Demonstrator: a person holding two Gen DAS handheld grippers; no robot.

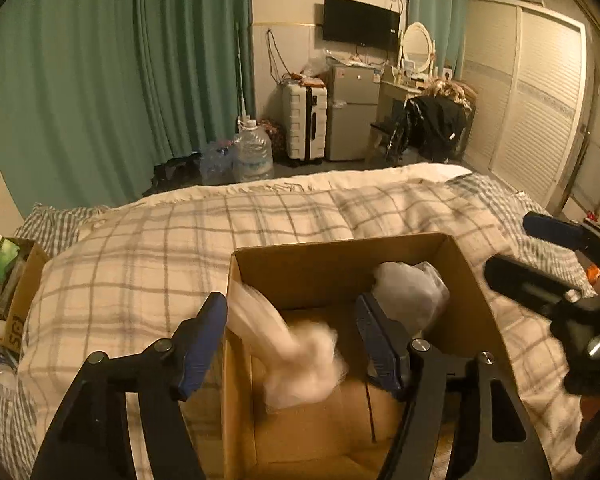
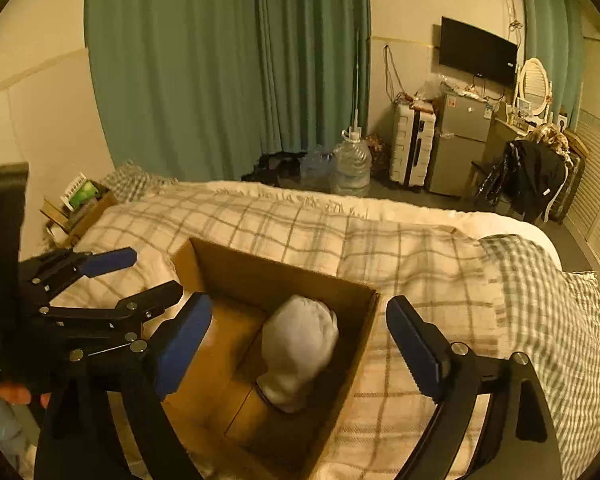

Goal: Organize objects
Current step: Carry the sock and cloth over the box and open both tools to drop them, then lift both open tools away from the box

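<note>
An open cardboard box (image 1: 340,252) stands on the bed; it also shows in the right wrist view (image 2: 284,272). My left gripper (image 1: 292,344) is open above the box's left side. A blurred white plastic bag (image 1: 304,364) is in the air between its fingers, over the box's inside, touching neither finger. A second white plastic bag (image 1: 412,288) lies in the box's right part and shows in the right wrist view (image 2: 300,344). My right gripper (image 2: 300,344) is open and empty above the box; it shows at the right edge of the left wrist view (image 1: 540,252).
A plaid blanket (image 1: 180,240) covers the bed. A smaller cardboard box with packets (image 1: 8,276) stands at the left of the bed. Beyond the bed are water jugs (image 1: 252,152), a white suitcase (image 1: 304,120), a small fridge (image 1: 352,112) and green curtains (image 1: 100,80).
</note>
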